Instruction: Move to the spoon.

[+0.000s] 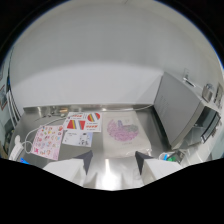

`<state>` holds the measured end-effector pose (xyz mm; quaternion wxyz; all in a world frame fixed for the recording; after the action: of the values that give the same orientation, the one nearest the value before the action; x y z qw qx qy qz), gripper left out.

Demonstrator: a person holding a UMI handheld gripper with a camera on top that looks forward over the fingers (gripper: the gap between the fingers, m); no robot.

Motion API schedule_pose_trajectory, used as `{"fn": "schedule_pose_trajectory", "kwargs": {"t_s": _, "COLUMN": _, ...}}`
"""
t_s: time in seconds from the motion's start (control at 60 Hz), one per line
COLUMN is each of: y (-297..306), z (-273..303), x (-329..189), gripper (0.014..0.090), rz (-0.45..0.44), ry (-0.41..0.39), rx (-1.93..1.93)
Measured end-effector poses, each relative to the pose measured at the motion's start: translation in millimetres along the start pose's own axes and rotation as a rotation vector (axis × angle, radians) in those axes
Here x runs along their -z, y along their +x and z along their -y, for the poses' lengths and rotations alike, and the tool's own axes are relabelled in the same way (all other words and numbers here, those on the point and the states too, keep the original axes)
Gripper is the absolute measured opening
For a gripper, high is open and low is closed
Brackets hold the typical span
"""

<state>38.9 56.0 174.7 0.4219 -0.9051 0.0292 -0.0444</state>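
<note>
The handheld two-finger gripper (115, 162) is hovering above a shiny steel worktop (120, 170), its two dark fingertips (88, 159) standing well apart with nothing between them but bare metal catching a bright reflection; the jaws are spread and holding nothing, which suits an approach rather than a grasp. Just ahead of the fingers a pale sheet printed with a pink patterned shape (121, 131) is lying flat on the worktop, and beside it, toward the left finger, several colourful printed cards and sticker sheets (80, 125) are lying spread out, flat and partly overlapping, presumably laid out so each can be seen at a glance; a white cable (35, 131) is trailing along that side of the surface. Beyond the right finger a large grey box-like appliance (177, 112) is standing against the plain white wall (100, 65), set back at the edge so that the middle of the worktop is left as working space. No spoon is showing anywhere on the surface; it may be lying outside what the camera takes in or be hidden below the gripper body, so the likely need is to turn or tilt the gripper to find it before closing in.
</note>
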Motion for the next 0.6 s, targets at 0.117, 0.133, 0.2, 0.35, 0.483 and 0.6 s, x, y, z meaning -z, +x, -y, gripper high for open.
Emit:
{"fn": "schedule_pose_trajectory", "kwargs": {"t_s": 0.117, "y": -16, "z": 8, "x": -7, "gripper": 0.0837, "rz": -0.002, "ry": 0.005, "rx": 0.000}}
{"fn": "schedule_pose_trajectory", "kwargs": {"t_s": 0.133, "y": -19, "z": 9, "x": -8, "gripper": 0.0837, "rz": -0.002, "ry": 0.005, "rx": -0.001}}
{"fn": "schedule_pose_trajectory", "kwargs": {"t_s": 0.2, "y": -32, "z": 16, "x": -14, "gripper": 0.0839, "rz": 0.000, "ry": 0.011, "rx": 0.000}}
{"fn": "schedule_pose_trajectory", "kwargs": {"t_s": 0.35, "y": -68, "z": 37, "x": -32, "gripper": 0.0837, "rz": 0.005, "ry": 0.039, "rx": 0.006}}
{"fn": "schedule_pose_trajectory", "kwargs": {"t_s": 0.483, "y": -111, "z": 53, "x": -55, "gripper": 0.0832, "rz": 0.021, "ry": 0.050, "rx": 0.014}}
{"fn": "schedule_pose_trajectory", "kwargs": {"t_s": 0.6, "y": -151, "z": 66, "x": -76, "gripper": 0.0832, "rz": 0.034, "ry": 0.057, "rx": 0.024}}
